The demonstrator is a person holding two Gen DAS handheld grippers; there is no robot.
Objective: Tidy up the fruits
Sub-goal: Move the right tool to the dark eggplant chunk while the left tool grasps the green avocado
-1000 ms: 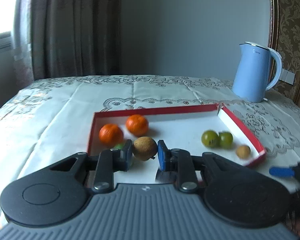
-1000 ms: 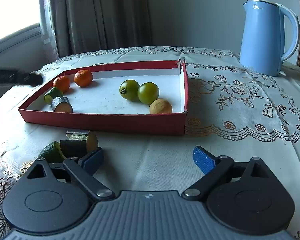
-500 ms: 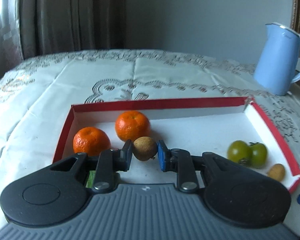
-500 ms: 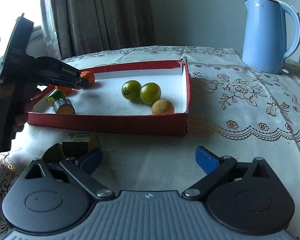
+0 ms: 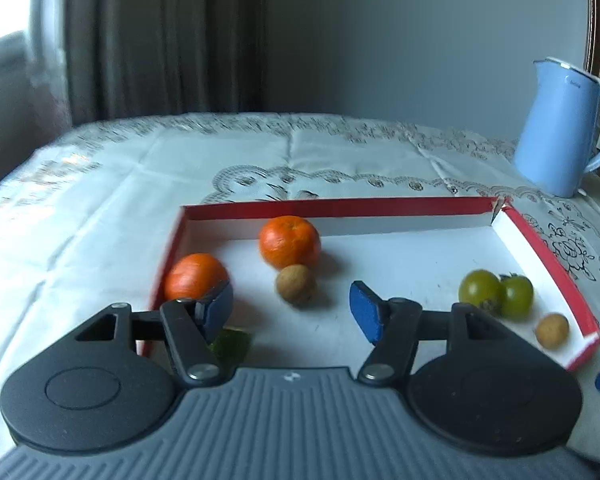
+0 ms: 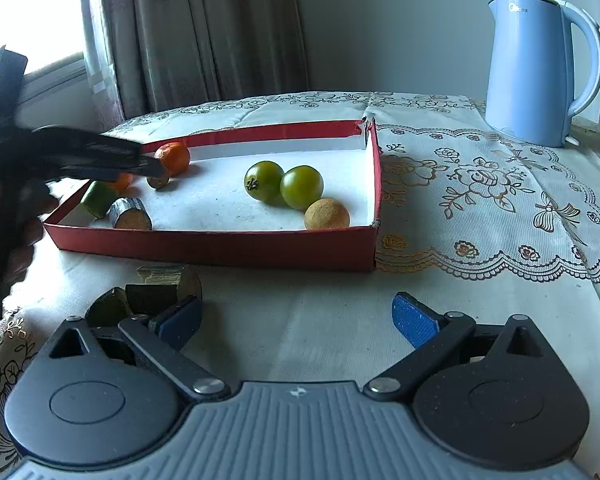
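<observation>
A red tray (image 5: 340,205) with a white floor holds two oranges (image 5: 290,242) (image 5: 196,276), a small brown fruit (image 5: 296,289), two green tomatoes (image 5: 480,292), and another brown fruit (image 5: 553,330). My left gripper (image 5: 292,312) is open over the tray, with the brown fruit lying just ahead of its jaws. My right gripper (image 6: 296,320) is open and empty above the tablecloth before the tray (image 6: 220,246). Green and dark cut pieces (image 6: 156,292) lie by its left finger. The left gripper (image 6: 100,156) shows there over the tray's left end.
A blue kettle (image 6: 536,68) stands at the back right on the lace tablecloth (image 6: 480,200). Curtains (image 5: 160,36) hang behind the table. Inside the tray's left end lie a green piece (image 6: 98,198) and a dark cut piece (image 6: 132,214).
My left gripper held the small brown fruit, then opened and let it go by the orange in the tray. My right gripper has stayed open and nearly still.
</observation>
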